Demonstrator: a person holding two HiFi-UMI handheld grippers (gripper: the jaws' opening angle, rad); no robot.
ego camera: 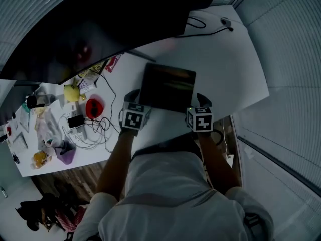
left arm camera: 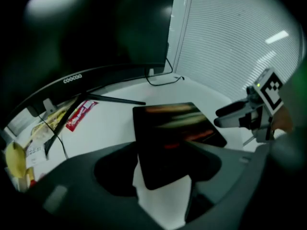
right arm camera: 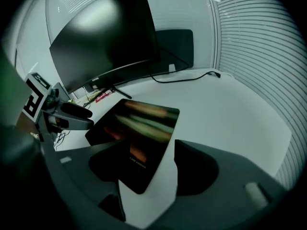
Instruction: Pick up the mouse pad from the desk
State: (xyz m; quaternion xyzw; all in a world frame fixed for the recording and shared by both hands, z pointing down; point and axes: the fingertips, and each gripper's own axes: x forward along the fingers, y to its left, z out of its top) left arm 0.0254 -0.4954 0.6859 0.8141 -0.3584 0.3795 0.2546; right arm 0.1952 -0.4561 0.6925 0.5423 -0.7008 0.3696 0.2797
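Note:
The mouse pad [ego camera: 168,88] is a dark rectangle with blurred orange streaks, lying flat on the white desk [ego camera: 225,64] in front of the monitor. My left gripper [ego camera: 132,96] is at its near left corner and my right gripper [ego camera: 202,101] at its near right corner. In the left gripper view the mouse pad [left arm camera: 172,133] has a corner between the open jaws of the left gripper [left arm camera: 163,169], and the pads do not press on it. In the right gripper view a corner of the mouse pad [right arm camera: 139,128] likewise lies between the open jaws of the right gripper [right arm camera: 153,169].
A large curved monitor [ego camera: 100,24] stands behind the pad, with a black cable [ego camera: 210,26] at the back right. The desk's left end holds a red object [ego camera: 94,107], a yellow toy [ego camera: 71,93], tangled cables [ego camera: 93,129] and small clutter. Blinds line the wall to the right.

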